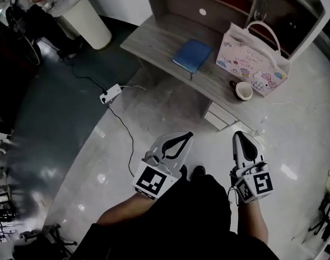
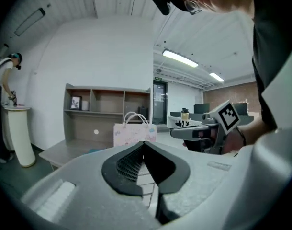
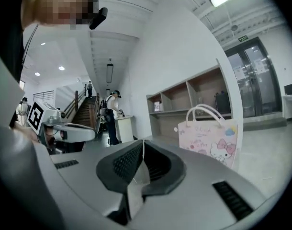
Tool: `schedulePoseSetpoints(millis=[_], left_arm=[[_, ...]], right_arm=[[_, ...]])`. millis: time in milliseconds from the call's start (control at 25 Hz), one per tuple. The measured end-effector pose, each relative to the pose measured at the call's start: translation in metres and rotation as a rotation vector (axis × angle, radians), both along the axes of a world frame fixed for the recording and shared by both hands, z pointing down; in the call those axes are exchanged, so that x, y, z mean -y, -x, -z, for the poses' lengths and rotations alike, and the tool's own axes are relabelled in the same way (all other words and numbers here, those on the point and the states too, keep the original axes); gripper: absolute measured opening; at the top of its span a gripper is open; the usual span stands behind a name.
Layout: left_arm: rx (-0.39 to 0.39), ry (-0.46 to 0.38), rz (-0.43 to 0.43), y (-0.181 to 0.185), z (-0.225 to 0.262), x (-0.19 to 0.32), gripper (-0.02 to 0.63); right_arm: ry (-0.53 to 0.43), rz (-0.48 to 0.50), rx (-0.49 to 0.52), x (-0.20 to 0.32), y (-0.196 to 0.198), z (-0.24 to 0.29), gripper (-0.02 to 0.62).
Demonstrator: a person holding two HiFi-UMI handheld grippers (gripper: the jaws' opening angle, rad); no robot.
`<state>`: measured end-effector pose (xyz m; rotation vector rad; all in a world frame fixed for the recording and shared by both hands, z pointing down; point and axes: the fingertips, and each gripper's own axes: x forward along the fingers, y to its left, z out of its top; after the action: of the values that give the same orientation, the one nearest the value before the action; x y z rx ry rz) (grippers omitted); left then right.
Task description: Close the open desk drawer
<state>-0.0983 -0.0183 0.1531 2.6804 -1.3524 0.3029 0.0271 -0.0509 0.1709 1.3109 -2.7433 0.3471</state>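
A grey wooden desk with a shelf unit stands ahead in the head view. Its white drawer juts out open under the desk's front edge. Both grippers hang in the air well short of it, above the floor. My left gripper has its jaws together with nothing between them, and the left gripper view shows the same. Level with it on the right, my right gripper is shut and empty too, its tips meeting in its own view. Neither touches the drawer.
On the desk lie a blue book, a pink cartoon gift bag and a cup. A white power strip and its cable lie on the floor at left. A white pedestal stands far left, a person beside it.
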Motion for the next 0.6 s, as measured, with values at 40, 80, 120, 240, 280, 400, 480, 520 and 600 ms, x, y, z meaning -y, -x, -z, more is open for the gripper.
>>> schedulePoseSetpoints(millis=[40, 80, 120, 240, 280, 400, 480, 520, 600], left_arm=[[-0.017, 0.002, 0.018, 0.004, 0.016, -0.006, 0.009], [-0.026, -0.008, 0.028, 0.007, 0.032, -0.008, 0.008], [-0.026, -0.035, 0.029, 0.008, 0.049, -0.007, 0.008], [-0.038, -0.12, 0.029, 0.005, 0.097, -0.017, 0.008], [-0.056, -0.127, 0.039, 0.003, 0.107, -0.026, 0.008], [-0.097, -0.122, 0.063, 0.001, 0.126, -0.046, 0.008], [-0.104, -0.113, 0.068, 0.001, 0.131, -0.055, 0.008], [-0.103, -0.105, 0.074, 0.001, 0.131, -0.058, 0.008], [-0.103, -0.086, 0.097, 0.004, 0.129, -0.062, 0.008]], right_arm=[[-0.01, 0.014, 0.02, -0.007, 0.002, 0.017, 0.02], [-0.019, 0.029, 0.049, -0.01, 0.004, 0.035, 0.018], [-0.029, 0.048, 0.083, -0.013, 0.007, 0.052, 0.015], [-0.057, 0.139, 0.142, -0.036, 0.019, 0.094, 0.014], [-0.062, 0.165, 0.151, -0.049, 0.023, 0.104, 0.014], [-0.101, 0.193, 0.153, -0.072, 0.027, 0.129, 0.012], [-0.133, 0.205, 0.153, -0.081, 0.031, 0.145, 0.012], [-0.142, 0.219, 0.149, -0.085, 0.034, 0.149, 0.012], [-0.138, 0.25, 0.138, -0.088, 0.037, 0.152, 0.012]])
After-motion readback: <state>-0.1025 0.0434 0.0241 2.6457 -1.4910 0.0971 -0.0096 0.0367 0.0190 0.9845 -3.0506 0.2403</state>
